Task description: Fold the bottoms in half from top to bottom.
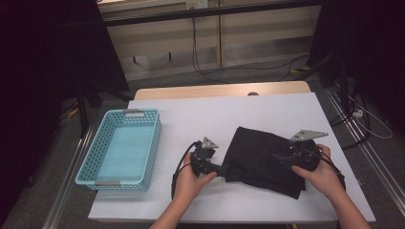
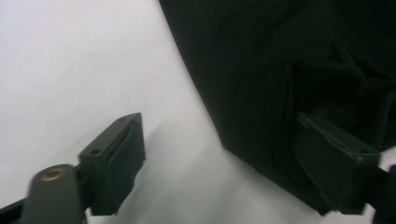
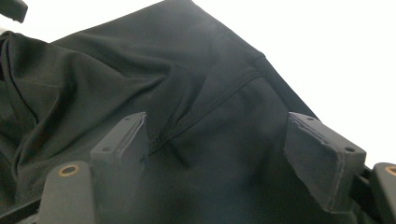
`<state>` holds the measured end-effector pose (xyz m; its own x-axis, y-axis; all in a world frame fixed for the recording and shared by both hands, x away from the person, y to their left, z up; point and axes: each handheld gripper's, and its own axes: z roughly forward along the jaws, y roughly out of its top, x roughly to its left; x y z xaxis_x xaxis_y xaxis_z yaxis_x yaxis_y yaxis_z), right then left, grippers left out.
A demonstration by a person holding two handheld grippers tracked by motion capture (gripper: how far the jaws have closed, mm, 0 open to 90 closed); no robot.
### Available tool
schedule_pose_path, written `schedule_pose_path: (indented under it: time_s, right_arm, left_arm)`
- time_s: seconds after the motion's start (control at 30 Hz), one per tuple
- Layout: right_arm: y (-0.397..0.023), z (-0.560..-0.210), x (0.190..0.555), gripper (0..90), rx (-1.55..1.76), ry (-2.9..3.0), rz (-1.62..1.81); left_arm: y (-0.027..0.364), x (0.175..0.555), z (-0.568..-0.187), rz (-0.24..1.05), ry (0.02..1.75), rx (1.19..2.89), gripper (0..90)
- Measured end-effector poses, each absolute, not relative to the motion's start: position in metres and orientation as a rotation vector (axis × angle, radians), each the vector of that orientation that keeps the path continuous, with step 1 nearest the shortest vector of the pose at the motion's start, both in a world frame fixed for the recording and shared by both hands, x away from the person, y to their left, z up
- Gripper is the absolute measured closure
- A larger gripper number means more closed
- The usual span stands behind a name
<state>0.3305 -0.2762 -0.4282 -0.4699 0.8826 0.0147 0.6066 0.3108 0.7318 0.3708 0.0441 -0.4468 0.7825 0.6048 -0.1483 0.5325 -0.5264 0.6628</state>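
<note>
Lying on the white table [image 1: 267, 107], right of centre: one black garment [image 1: 262, 160], partly folded and rumpled, a stitched seam running across it in the right gripper view. Position suits two-sided handling, since each hand can reach an opposite edge.

Item, left gripper [image 1: 223, 169]: held low at the garment's near-left edge, pointing toward the cloth. Jaws stand well apart. In the left gripper view one jaw sits over bare table, the other against or over the dark fabric; whether that pad actually touches the cloth cannot be told. Nothing is pinched. Judged purpose: lining up on the edge for a grip.

Item, right gripper [image 1: 282, 156]: held at the garment's right side, aimed across the fabric. Jaws wide, cloth lying below and between them in the right gripper view, pads not pressing on it. Holds nothing.

Item, turquoise perforated basket [image 1: 154, 143]: at the table's left, well apart from the garment, with nothing inside; probably the intended destination for the folded piece.
</note>
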Motion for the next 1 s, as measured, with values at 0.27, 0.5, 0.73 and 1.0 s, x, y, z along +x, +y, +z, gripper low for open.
schedule_pose_path:
  time_s: [0.27,0.5,0.73,1.0]
  right_arm:
    - [-0.280,-0.426,0.330,22.3,1.327,2.177,0.973]
    - [-0.283,-0.424,0.329,22.3,1.341,2.165,0.983]
    - [-0.284,-0.423,0.327,22.1,1.336,2.164,0.989]
    - [-0.288,-0.423,0.326,21.6,1.341,2.148,0.998]
  left_arm:
    - [0.044,0.364,-0.448,0.135,0.829,2.261,43.0]
    - [0.040,0.358,-0.447,0.074,0.823,2.256,67.8]
    - [0.040,0.359,-0.446,0.009,0.857,2.249,84.2]
    - [0.053,0.370,-0.444,-0.019,0.902,2.235,86.0]
